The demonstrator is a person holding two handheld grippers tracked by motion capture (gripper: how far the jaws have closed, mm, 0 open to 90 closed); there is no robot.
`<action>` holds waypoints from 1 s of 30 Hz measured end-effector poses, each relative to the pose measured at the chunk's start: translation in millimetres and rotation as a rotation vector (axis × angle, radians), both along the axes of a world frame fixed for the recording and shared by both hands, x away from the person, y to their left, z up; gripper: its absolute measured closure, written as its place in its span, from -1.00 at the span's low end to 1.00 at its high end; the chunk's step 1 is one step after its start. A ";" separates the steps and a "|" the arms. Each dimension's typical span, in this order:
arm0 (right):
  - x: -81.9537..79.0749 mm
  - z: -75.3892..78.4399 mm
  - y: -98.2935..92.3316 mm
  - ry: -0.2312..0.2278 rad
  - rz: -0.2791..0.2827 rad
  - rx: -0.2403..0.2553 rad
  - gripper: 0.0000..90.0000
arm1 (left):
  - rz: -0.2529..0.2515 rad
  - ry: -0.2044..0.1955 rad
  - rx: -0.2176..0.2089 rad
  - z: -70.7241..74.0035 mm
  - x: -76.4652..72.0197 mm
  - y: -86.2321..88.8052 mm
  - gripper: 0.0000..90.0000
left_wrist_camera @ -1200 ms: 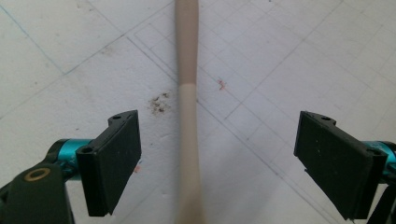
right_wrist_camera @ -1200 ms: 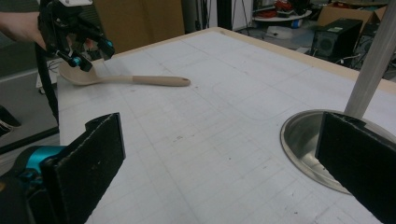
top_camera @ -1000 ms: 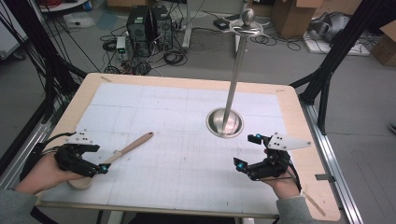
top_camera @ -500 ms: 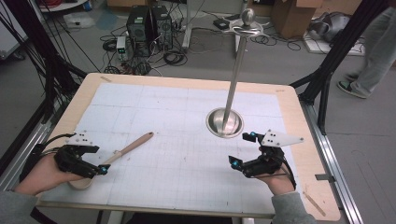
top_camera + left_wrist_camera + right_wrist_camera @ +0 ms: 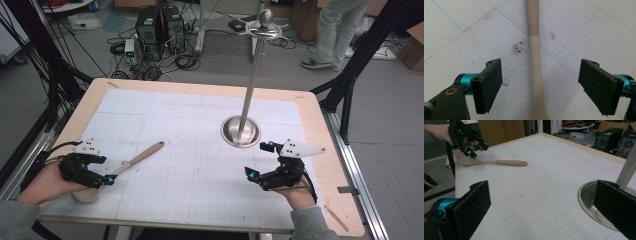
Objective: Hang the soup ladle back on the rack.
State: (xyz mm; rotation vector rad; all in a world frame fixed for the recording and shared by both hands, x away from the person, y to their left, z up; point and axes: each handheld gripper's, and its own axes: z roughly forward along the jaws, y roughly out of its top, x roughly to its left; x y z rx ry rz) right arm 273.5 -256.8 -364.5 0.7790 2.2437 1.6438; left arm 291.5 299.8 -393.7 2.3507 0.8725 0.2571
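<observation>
At lower left, our left gripper (image 5: 100,176) straddles the spoon (image 5: 131,162) handle, jaws apart, apparently to clamp it. Our right gripper (image 5: 259,161) waits at lower right, jaws apart, near the stand (image 5: 241,132)

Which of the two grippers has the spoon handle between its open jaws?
The left gripper: its jaws straddle the wooden spoon. The right gripper, near the metal stand, holds nothing.

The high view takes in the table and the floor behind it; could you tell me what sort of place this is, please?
Probably a robotics lab or workshop: black desktop computer towers amid tangled floor cables, black metal rig struts, and cardboard boxes.
</observation>
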 end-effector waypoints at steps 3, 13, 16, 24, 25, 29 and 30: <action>0.5 -0.7 -0.1 -0.003 0.001 -0.004 -1.00 | -0.005 0.006 0.017 -0.5 2.8 -0.8 -0.53; -4.3 0.1 -6.3 -0.009 -0.006 0.001 -1.00 | -0.017 0.040 0.069 -7.9 10.4 -6.8 -0.43; -6.0 0.5 -8.3 -0.007 -0.011 0.004 -1.00 | -0.013 0.044 0.072 -9.7 11.0 -7.8 -0.39; -8.5 -2.4 -10.3 -0.001 -0.015 -0.006 -1.00 | -0.018 0.130 0.143 -21.0 16.0 -12.2 -0.15; -8.6 -2.4 -10.2 -0.006 -0.014 -0.006 -1.00 | -0.014 0.141 0.153 -23.1 16.8 -12.2 -0.14; -11.2 -2.3 -11.3 -0.004 -0.012 -0.007 -1.00 | -0.008 0.138 0.152 -25.6 18.7 -9.8 -0.03; -11.2 -2.4 -11.6 -0.005 -0.011 -0.006 -1.00 | -0.008 0.139 0.152 -25.3 19.3 -8.7 0.00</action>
